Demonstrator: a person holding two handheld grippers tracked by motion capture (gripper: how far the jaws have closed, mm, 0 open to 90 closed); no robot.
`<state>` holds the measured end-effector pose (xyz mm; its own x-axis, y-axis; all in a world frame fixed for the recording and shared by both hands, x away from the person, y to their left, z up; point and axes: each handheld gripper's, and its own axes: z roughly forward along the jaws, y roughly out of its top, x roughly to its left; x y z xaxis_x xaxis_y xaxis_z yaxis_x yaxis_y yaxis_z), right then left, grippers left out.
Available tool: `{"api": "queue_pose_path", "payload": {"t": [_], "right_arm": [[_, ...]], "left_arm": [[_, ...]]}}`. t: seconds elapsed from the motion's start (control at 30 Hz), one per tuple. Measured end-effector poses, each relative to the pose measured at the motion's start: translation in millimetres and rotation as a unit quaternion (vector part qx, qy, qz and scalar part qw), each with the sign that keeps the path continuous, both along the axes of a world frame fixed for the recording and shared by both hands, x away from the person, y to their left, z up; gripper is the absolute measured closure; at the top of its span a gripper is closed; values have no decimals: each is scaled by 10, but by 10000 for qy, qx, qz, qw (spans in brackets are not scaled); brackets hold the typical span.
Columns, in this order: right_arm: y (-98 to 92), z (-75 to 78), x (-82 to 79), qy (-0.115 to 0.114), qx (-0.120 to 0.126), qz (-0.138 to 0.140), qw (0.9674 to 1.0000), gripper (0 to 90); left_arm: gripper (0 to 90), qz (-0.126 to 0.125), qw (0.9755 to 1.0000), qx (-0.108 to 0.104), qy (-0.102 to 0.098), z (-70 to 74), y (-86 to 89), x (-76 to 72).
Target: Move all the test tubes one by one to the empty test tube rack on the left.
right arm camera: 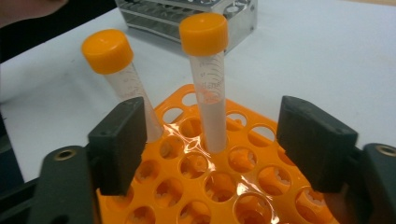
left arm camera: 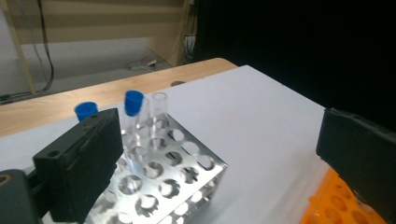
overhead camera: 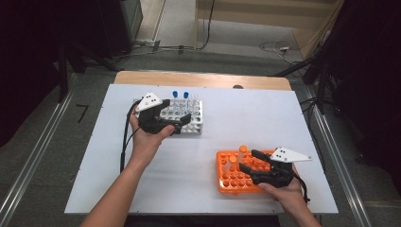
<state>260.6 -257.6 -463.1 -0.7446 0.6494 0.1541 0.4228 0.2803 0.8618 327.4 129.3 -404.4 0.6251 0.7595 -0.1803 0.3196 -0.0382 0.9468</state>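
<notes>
2 orange-capped tubes (right arm camera: 208, 84) stand in the orange rack (overhead camera: 227, 182), near right on the tabletop (overhead camera: 246, 113); right tongs (overhead camera: 247, 161) half-wide around them, left tongs (overhead camera: 183, 124) wide, empty, over the metal rack (overhead camera: 196, 124).

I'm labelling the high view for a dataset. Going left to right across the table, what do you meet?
Left claw → silver rack holding blue-capped tubes → orange rack with orange-capped tubes → right claw.

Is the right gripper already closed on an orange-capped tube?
No. The right gripper stands open around the upright orange-capped tube, its pads clear of it.
</notes>
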Motion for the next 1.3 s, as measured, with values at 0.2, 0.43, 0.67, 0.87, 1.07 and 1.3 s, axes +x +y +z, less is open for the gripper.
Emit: {"api": "queue_pose_path", "payload": {"t": [0.2, 0.43, 0.67, 0.87, 1.07, 1.3], "right_arm": [[76, -40, 11, 9, -106, -79, 9999, 385], [135, -56, 26, 138, -217, -244, 9994, 525], [224, -71, 17, 196, -404, -399, 9982, 626], [288, -63, -5, 48, -572, -598, 9966, 725], [227, -17, -29, -89, -361, -671, 9970, 733], [157, 178, -150, -523, -176, -603, 9967, 734]], "left_arm": [[0, -179, 9998, -46, 3, -39, -23, -267], [0, -409, 9991, 99, -78, -72, -174, -528], [0, -744, 9970, 189, -33, -99, -370, -659], [0, -920, 9955, 207, 79, -169, -487, -679], [0, -1047, 9942, 195, 121, -182, -550, -707], [8, -1178, 9929, 126, 109, -155, -568, -728]]}}
